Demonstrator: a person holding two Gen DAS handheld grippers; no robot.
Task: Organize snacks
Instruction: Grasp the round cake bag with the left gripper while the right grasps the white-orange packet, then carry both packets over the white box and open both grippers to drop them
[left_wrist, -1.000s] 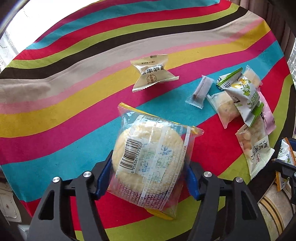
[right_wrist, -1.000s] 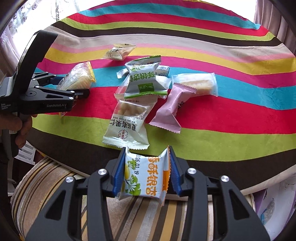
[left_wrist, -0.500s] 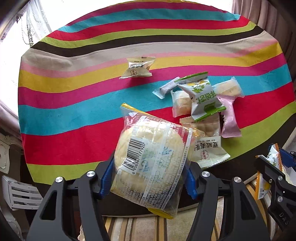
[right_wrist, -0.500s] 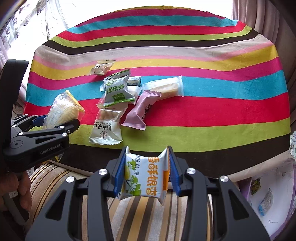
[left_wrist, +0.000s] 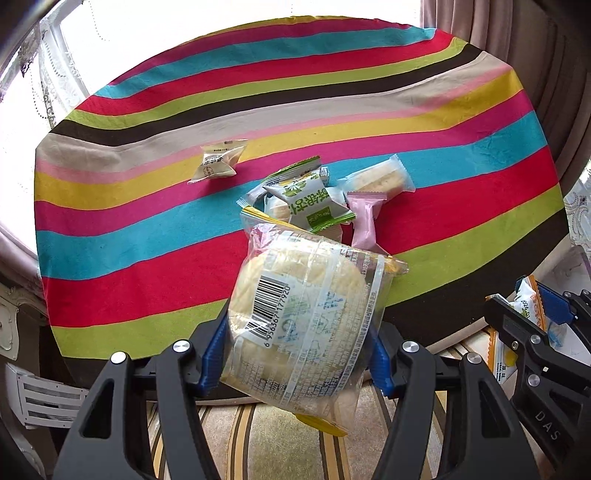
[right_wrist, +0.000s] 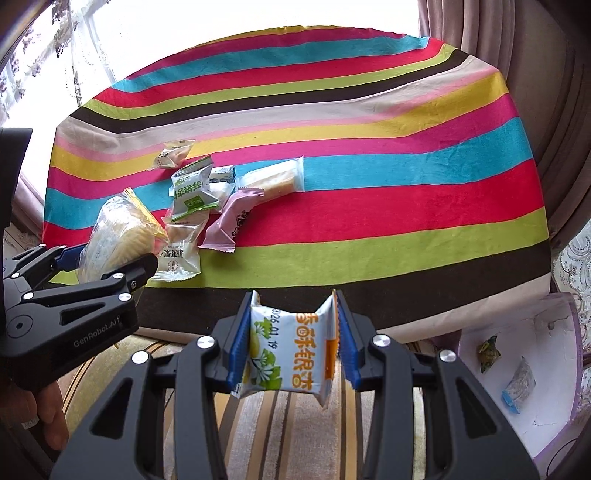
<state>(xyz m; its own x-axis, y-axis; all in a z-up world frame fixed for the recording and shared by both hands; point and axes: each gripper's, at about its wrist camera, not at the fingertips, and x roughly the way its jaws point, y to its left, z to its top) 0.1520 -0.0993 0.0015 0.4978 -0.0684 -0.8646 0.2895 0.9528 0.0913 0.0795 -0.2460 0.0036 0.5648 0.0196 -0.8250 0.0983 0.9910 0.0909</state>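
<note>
My left gripper (left_wrist: 295, 354) is shut on a clear bag of round rice crackers (left_wrist: 299, 317) with a barcode, held off the table's near edge. From the right wrist view the same cracker bag (right_wrist: 114, 236) shows at the left in the left gripper (right_wrist: 110, 266). My right gripper (right_wrist: 290, 347) is shut on a white and orange snack packet (right_wrist: 291, 354), also held in front of the table. On the striped tablecloth (left_wrist: 147, 229) lie several snacks: a beige packet (left_wrist: 218, 162), a green and white packet (left_wrist: 310, 203), a pink packet (left_wrist: 364, 218) and a clear-wrapped cake (left_wrist: 380, 177).
A white bin (right_wrist: 532, 369) with pale purple rim stands at the lower right, holding two small packets. A striped rug (right_wrist: 280, 435) covers the floor below the grippers. Curtains (right_wrist: 535, 92) hang at the right. A hand (right_wrist: 48, 417) grips the left tool's handle.
Both grippers have pulled back from the table and risen, each keeping its packet. The table now looks smaller and farther, and the white bin has come into the right wrist view.
</note>
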